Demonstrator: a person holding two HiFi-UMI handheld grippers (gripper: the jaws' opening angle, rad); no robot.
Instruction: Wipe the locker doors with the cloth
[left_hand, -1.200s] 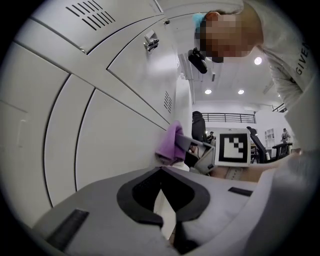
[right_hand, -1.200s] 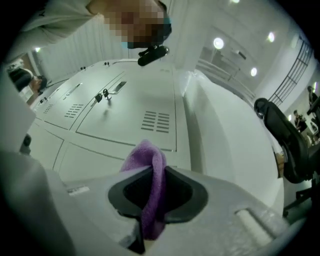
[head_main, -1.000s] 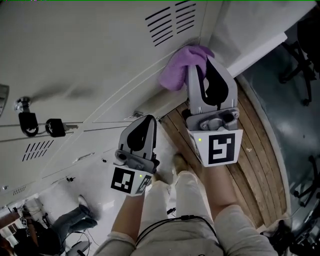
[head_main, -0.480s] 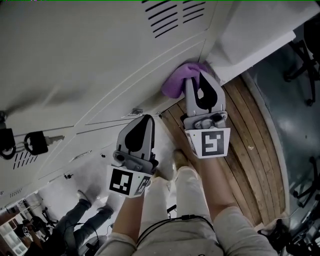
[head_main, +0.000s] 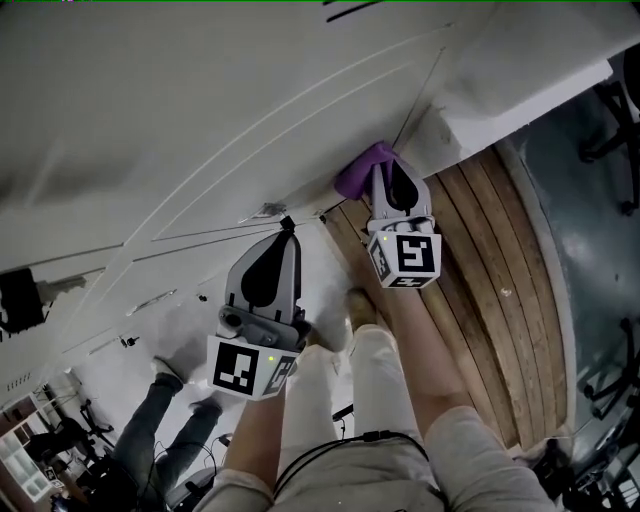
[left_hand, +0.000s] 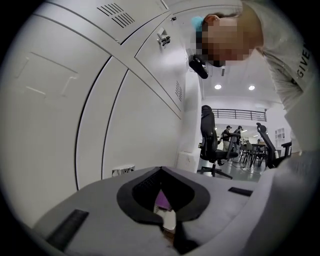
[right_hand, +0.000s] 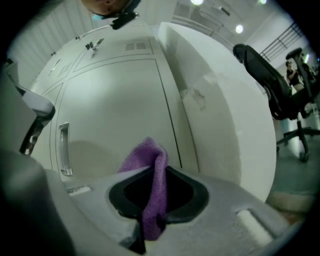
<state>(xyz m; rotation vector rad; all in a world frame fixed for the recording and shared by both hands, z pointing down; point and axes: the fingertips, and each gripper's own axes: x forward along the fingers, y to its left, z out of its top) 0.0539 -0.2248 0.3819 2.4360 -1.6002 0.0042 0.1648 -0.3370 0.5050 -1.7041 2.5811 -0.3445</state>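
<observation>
Our left tool hangs in front of the locker doors, low down. Its jaws are drawn together with nothing between them. To its right, our right tool is clamped on the purple cloth, which bunches above the jaw tips. The cloth sits at the lower end of a door, beside the seam with the white side panel. Whether it touches the metal we cannot tell. Right of that lies the wooden floor.
</observation>
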